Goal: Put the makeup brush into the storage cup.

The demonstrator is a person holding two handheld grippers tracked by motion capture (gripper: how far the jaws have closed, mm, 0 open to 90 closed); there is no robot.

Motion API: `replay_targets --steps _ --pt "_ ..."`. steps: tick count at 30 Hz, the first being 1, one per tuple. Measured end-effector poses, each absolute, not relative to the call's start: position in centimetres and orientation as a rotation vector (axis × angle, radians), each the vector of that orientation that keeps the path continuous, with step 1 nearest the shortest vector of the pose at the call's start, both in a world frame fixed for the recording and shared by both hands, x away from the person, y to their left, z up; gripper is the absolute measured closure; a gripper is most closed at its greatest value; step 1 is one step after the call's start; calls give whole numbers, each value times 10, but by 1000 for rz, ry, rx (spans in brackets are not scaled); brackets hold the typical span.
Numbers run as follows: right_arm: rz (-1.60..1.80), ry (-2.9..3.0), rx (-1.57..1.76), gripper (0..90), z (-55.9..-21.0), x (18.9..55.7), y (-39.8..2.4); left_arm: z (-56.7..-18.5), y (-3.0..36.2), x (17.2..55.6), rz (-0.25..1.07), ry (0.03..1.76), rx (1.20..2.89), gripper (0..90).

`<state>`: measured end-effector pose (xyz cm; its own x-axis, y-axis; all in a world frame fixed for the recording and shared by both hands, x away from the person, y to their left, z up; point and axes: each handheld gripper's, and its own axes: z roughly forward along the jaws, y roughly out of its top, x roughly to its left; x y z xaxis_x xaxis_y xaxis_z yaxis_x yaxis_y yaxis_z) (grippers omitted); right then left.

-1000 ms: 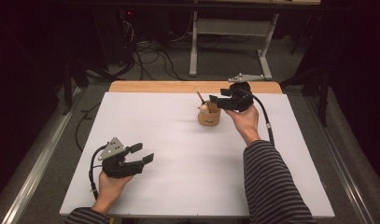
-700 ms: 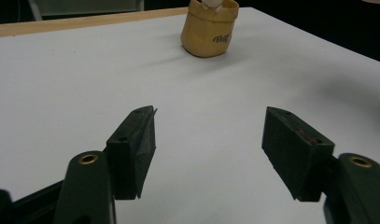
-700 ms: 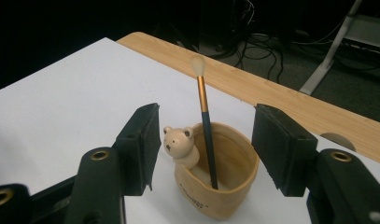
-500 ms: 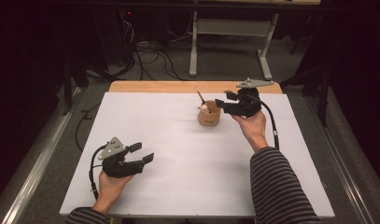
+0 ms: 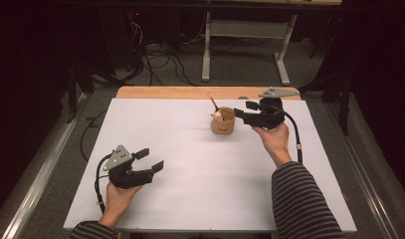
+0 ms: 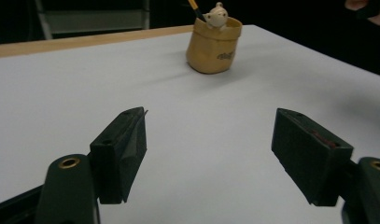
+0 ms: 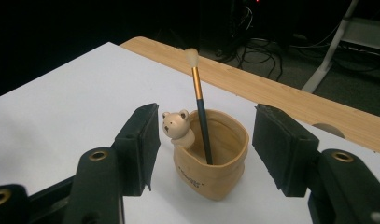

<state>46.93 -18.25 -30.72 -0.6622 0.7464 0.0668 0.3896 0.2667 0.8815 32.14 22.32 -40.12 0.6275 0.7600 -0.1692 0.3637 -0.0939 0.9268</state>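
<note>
Our right gripper (image 5: 247,110) is nearest, jaws spread wide, with the cup (image 5: 223,121) just to its left.

You have a white sheet (image 5: 190,164) covering most of the desk (image 5: 160,92), whose bare wooden edge shows along the far side. Beyond it, on the grey floor (image 5: 55,149), you see tangled black cables (image 5: 160,62) and a white metal stand (image 5: 245,45).

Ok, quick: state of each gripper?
Left gripper: open, empty, jaws just been opening.
Right gripper: open, jaws beside the cup, not gripping it.
</note>
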Motion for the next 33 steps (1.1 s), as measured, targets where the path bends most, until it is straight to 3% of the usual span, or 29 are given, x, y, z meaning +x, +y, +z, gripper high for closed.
replay_targets --steps 33 --pt "1420 2163 983 401 -303 437 -200 -398 221 318 419 915 1743 259"
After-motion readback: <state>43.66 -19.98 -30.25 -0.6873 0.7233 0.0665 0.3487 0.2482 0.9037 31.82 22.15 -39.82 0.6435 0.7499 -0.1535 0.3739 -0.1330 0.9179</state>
